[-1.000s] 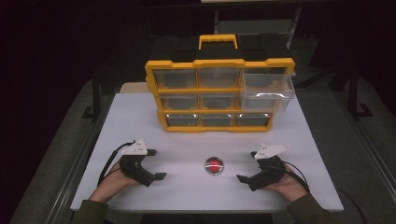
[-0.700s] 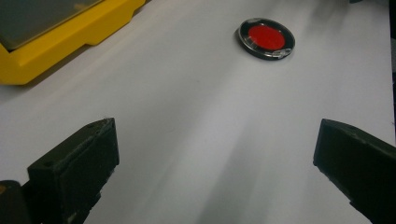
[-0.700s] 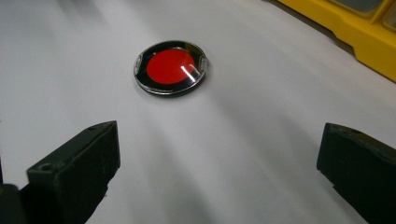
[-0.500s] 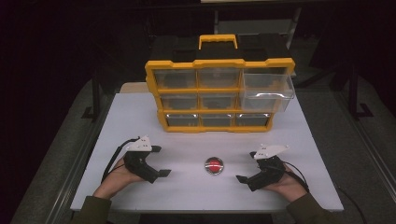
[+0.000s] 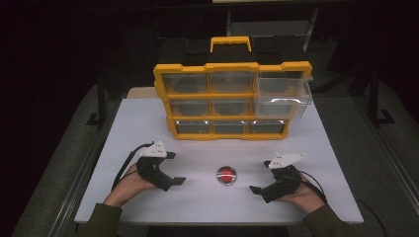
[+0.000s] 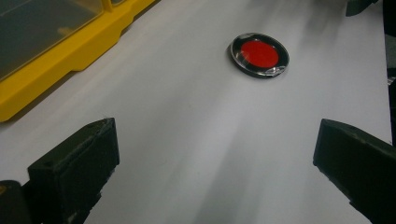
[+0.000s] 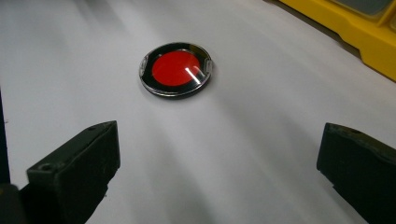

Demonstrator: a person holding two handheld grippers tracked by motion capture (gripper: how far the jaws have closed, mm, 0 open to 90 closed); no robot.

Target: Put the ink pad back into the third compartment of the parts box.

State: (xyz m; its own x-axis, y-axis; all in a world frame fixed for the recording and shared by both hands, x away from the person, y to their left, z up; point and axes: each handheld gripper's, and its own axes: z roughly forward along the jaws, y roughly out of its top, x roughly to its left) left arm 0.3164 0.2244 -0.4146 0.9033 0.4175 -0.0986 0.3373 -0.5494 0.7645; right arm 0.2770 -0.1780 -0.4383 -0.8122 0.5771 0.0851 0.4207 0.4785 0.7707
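A small round disc [image 5: 226,175] with a red centre and a black rim lies flat on the white table [image 5: 197,133], between the two grippers. My left gripper [image 5: 175,168] is held to the left of it, open, with nothing between its jaws. My right gripper [image 5: 262,176] is to the right of the disc, also open and empty. In the left gripper view the disc [image 6: 259,55] lies ahead and to the right of the wide-open left gripper [image 6: 219,158]. The right gripper view has the disc [image 7: 176,69] ahead and slightly left of the open right gripper [image 7: 222,158].
A yellow parts organizer [image 5: 232,98] with clear drawers and a carry handle stands at the back of the table. Its top right drawer [image 5: 281,91] is pulled out. The organizer's yellow base [image 6: 60,65] is near the left gripper, and a corner of the base [image 7: 355,32] is beyond the right gripper.
My left gripper has shifted slightly forward and right, toward the disc. The right gripper and the disc have stayed put.
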